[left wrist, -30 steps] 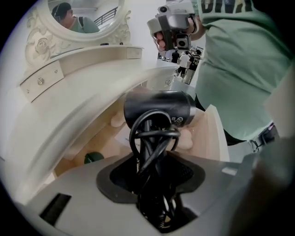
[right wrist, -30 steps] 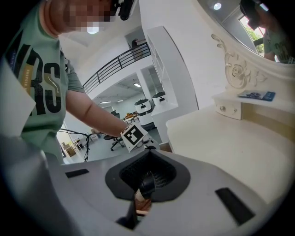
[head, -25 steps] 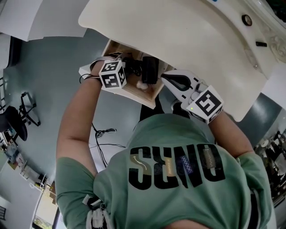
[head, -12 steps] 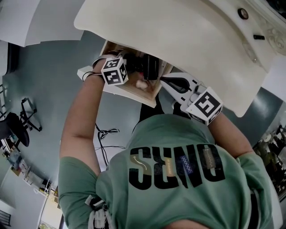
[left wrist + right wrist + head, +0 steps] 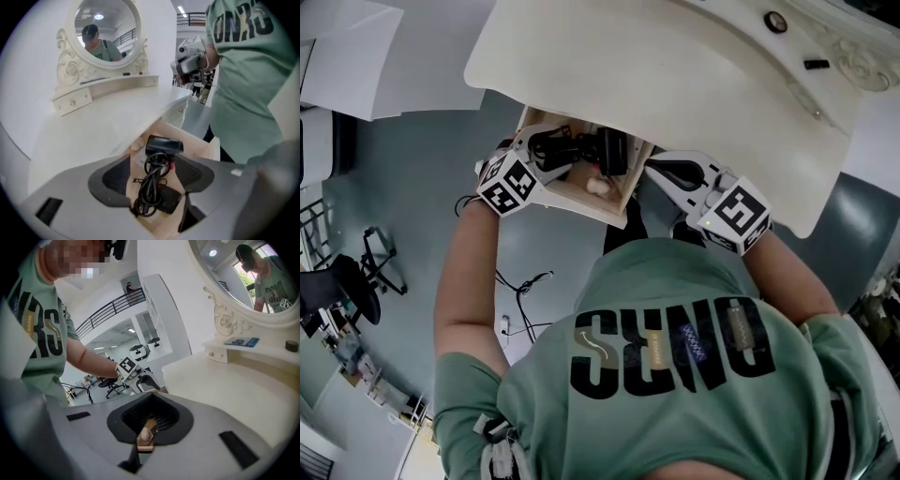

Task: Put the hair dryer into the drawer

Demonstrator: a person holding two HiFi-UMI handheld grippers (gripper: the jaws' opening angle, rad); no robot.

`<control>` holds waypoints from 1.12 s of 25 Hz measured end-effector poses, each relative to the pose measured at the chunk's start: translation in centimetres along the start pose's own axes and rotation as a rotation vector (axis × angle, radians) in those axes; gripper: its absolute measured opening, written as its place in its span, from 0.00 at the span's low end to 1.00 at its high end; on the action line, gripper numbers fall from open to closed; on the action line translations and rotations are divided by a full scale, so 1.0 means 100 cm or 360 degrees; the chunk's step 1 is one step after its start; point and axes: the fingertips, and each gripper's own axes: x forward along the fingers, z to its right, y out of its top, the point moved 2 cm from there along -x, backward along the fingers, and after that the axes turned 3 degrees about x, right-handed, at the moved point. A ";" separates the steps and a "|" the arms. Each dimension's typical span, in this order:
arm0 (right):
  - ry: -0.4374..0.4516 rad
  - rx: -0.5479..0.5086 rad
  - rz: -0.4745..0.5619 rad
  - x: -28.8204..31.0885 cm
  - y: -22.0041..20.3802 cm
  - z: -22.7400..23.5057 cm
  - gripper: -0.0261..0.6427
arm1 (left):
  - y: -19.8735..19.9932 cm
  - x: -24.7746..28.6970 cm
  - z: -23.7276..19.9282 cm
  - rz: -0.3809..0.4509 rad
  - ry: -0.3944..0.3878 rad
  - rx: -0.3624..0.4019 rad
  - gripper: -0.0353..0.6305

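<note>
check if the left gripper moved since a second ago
Yes. The left gripper has drawn back off the left edge of the drawer; its fingers have just been opening, nothing gripped.

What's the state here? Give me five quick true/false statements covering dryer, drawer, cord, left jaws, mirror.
1. The hair dryer lies in the drawer. True.
2. The left gripper has its jaws clamped on the cord. False: they stand open, clear of it, have just been opening, and grip nothing.
3. The drawer is pushed shut. False: it is pulled out from under the tabletop.
4. The cord lies bunched in the drawer. True.
5. A mirror stands at the back of the tabletop. True.
</note>
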 end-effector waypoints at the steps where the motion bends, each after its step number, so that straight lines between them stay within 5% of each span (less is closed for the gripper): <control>1: -0.0011 -0.0005 0.0008 -0.006 0.003 0.001 0.03 | 0.013 -0.010 0.001 0.0070 0.0034 -0.0048 0.50; 6: -0.0073 -0.0030 0.0069 -0.054 0.022 0.001 0.03 | 0.110 -0.048 0.025 0.0509 0.0128 -0.0274 0.50; 15: -0.0357 0.0011 0.0286 -0.197 0.054 0.026 0.03 | 0.294 -0.058 0.062 0.1089 0.0027 -0.0347 0.42; 28: -0.0872 0.0054 0.0594 -0.421 0.061 0.050 0.03 | 0.485 -0.036 0.106 0.1385 -0.0185 -0.0246 0.16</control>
